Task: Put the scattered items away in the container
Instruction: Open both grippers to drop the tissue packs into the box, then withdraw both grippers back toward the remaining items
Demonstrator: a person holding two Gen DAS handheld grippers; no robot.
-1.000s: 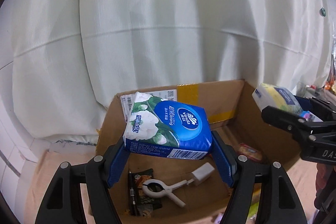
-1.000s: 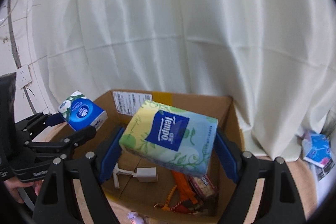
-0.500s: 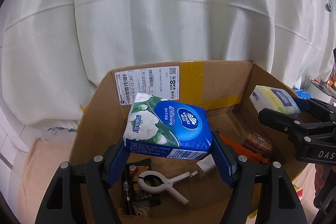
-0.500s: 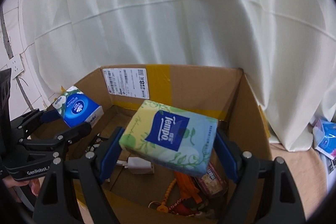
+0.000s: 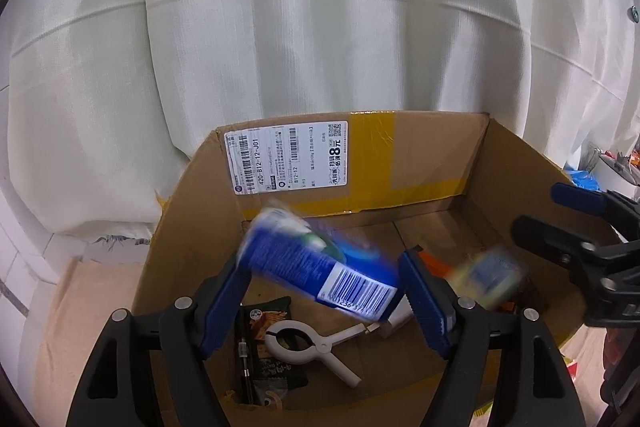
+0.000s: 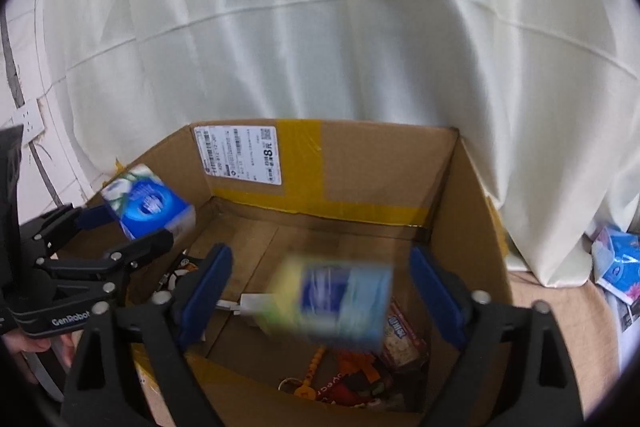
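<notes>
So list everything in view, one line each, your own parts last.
cardboard box: one, brown with yellow tape, open, in front of the curtain
shipping label: one, white, on the box's back wall
blue tissue pack: one, blurred, tilted, over the box's left side
green tissue pack: one, green-yellow with a blue panel, blurred, over the box's right side
clip: one, white, on the box floor
charger: one, white, beside the clip
snack packet: one, dark, under the clip
biscuit packet: one, red-white, box's right side
curtain: white, behind the box
floor packs: blue, count unclear, outside the box on the right
left hand-held gripper: black, blue pads, open
right hand-held gripper: same, open
</notes>
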